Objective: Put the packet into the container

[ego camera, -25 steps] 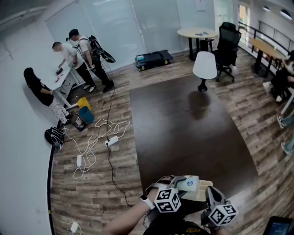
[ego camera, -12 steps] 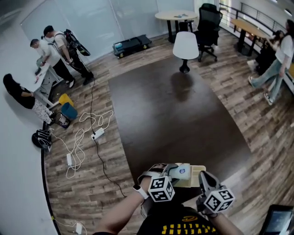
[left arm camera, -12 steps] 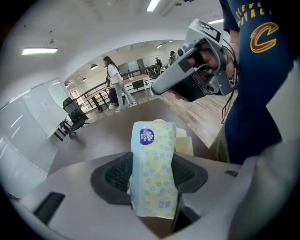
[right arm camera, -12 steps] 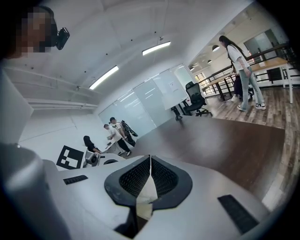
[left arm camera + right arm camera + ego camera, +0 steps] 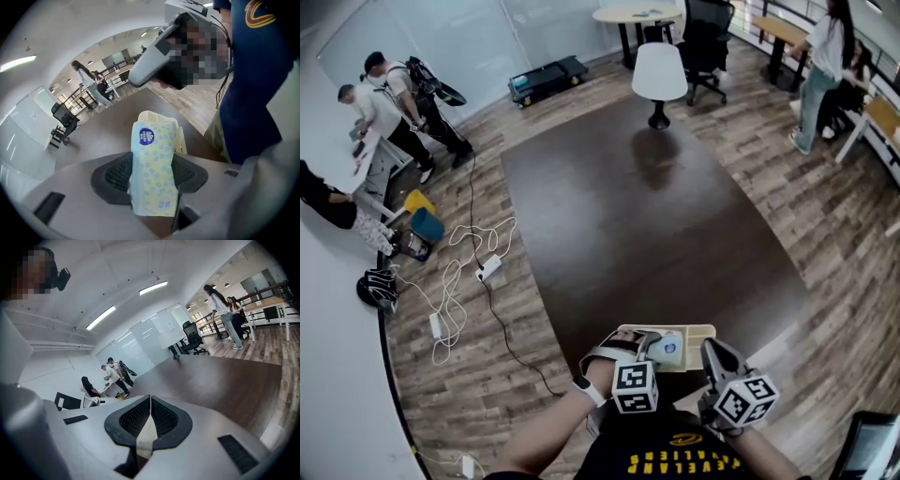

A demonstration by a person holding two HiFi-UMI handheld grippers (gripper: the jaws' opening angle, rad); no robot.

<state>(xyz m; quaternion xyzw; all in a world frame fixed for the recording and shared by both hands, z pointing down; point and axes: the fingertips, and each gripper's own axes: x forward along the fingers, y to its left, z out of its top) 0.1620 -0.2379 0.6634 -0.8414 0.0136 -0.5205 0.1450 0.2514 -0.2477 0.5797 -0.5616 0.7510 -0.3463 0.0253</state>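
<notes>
A pale blue and yellow packet [image 5: 153,173] with a round blue logo stands upright between the jaws of my left gripper [image 5: 153,161], which is shut on it. Just behind the packet is the cream container [image 5: 181,140]. In the head view the packet [image 5: 667,349] hangs over the container [image 5: 698,333] at the near edge of the dark table [image 5: 647,216], with the left gripper [image 5: 652,345] on it. My right gripper [image 5: 711,350] is at the container's right end. Its jaws [image 5: 150,398] are shut tip to tip, with a pale sliver behind them that I cannot identify.
A white chair [image 5: 661,73] stands at the table's far end. Cables and a power strip [image 5: 459,291] lie on the wooden floor to the left. People work at a desk [image 5: 384,112] at far left, another person [image 5: 825,56] at far right. A dark device [image 5: 867,450] is at bottom right.
The head view has swung, so the room slides back and left. Both grippers, the packet and the container keep their places near the table's front edge. A person has walked in at right.
</notes>
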